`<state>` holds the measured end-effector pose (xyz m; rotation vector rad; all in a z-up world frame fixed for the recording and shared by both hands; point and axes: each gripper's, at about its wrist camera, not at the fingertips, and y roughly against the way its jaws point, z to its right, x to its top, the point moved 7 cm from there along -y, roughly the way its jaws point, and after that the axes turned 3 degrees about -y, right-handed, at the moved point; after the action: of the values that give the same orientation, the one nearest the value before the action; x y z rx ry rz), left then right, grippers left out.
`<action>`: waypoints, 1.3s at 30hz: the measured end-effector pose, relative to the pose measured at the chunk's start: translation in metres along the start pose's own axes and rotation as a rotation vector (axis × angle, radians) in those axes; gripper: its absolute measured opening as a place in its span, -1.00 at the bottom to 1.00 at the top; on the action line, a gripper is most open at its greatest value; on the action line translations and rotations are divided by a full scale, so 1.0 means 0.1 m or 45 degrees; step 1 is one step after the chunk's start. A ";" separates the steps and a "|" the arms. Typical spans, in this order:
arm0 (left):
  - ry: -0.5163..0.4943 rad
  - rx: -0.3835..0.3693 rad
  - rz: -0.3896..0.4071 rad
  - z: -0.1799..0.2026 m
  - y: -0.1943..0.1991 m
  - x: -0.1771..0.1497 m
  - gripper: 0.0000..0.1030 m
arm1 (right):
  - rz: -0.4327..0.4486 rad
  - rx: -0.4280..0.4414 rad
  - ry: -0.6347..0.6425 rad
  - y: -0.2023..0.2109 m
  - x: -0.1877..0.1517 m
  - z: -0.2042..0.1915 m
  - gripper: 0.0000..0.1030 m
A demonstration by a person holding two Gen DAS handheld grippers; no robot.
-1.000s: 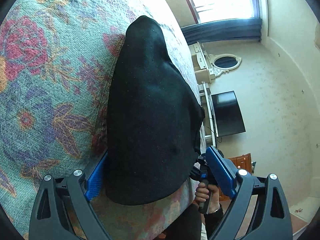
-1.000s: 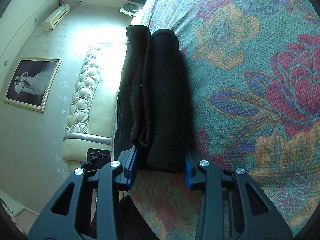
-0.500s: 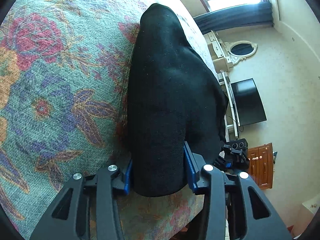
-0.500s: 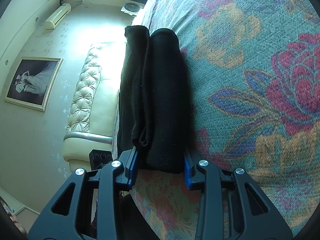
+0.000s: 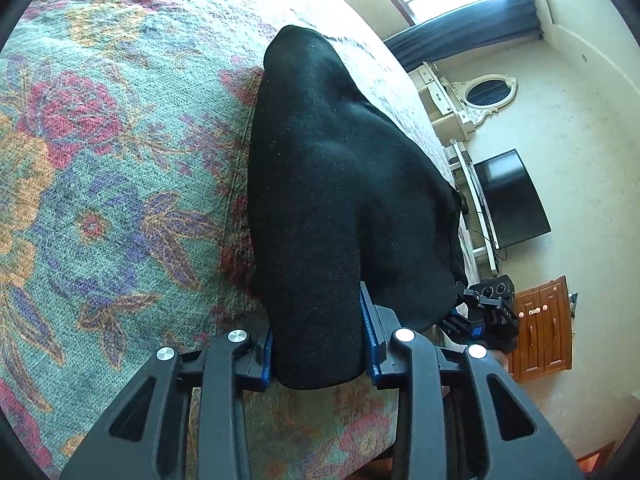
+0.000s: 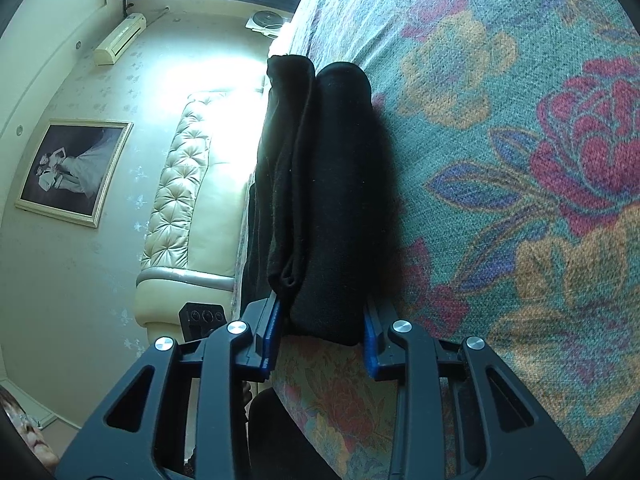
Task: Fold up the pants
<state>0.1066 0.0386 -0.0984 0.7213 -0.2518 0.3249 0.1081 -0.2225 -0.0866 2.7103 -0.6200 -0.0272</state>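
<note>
A floral bedspread in teal, red and orange fills both views. On it, by the bed's near edge, lie the black pants, folded into a thick bundle. The left gripper clamps the bundle's near end between its blue pads; the right gripper clamps the other near corner, where stacked layers show. Far right in the left view stands a dark TV; a framed photo hangs far left in the right view. No writing is legible.
</note>
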 end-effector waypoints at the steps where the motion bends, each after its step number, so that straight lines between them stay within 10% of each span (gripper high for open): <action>1: 0.002 0.004 -0.002 0.00 0.01 0.00 -0.35 | -0.001 0.002 -0.001 0.01 -0.01 0.00 -0.39; 39: -0.064 0.022 -0.036 0.10 -0.05 0.05 -0.35 | -0.010 0.025 -0.023 0.35 -0.27 0.19 -0.39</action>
<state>0.1117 0.0294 -0.0923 0.7502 -0.2867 0.2826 0.0675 -0.2468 -0.0944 2.7342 -0.6180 -0.0476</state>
